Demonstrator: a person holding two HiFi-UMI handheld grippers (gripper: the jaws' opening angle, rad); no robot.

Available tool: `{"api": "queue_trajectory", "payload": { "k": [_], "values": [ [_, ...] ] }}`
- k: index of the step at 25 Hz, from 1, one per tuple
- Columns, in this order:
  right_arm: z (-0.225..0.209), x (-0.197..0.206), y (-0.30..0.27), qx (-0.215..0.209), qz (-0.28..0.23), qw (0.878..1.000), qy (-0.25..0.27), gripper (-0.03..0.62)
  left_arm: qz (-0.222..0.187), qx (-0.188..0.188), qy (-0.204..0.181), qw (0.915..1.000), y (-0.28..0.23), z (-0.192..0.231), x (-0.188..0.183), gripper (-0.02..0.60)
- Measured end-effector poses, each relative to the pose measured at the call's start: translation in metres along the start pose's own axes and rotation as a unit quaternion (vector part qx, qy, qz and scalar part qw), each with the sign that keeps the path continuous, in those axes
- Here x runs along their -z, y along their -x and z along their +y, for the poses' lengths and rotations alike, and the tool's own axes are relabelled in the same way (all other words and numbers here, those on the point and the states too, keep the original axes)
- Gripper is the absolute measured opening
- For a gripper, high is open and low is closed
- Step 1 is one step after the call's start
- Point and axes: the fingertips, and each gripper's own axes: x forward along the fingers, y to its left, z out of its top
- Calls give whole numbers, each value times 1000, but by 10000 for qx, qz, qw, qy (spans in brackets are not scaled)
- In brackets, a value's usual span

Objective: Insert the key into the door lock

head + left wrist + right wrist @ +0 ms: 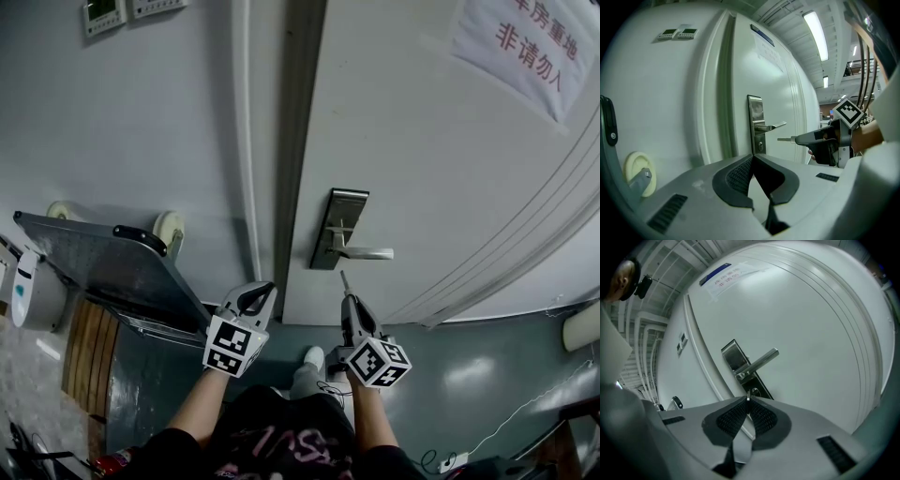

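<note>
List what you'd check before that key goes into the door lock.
1. Key clamped in right gripper: ok.
2. Key tip aimed at keyhole: ok, roughly lined up in the right gripper view.
3. Tip reaching the keyhole: not ok, a gap shows.
4. Lever handle clear of the path: ok, it sits above the keyhole.
5. Left gripper out of the way: ok, shut, empty, off to the side.
6. Blade turned to match the slot: cannot tell.

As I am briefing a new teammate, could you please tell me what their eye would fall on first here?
The steel door handle on its lock plate, on the white door, draws the eye first. Just below it in the head view, the right claw pinches a key aimed at the keyhole, not yet in. The left claw hangs shut and empty to its left.
</note>
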Motion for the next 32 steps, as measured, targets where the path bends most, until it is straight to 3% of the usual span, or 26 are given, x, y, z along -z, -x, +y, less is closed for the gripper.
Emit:
{"api": "queue_trajectory", "payload": {
  "k": [22,32],
  "values": [
    [-9,-2,-26,-219,-86,9997,-115,80,8,27,-182,9998,-20,4,-1,12],
    [-17,1,-47,-263,28,9993,-279,79,123,-36,-60,9999,-35,18,11,12]
  ]
}}
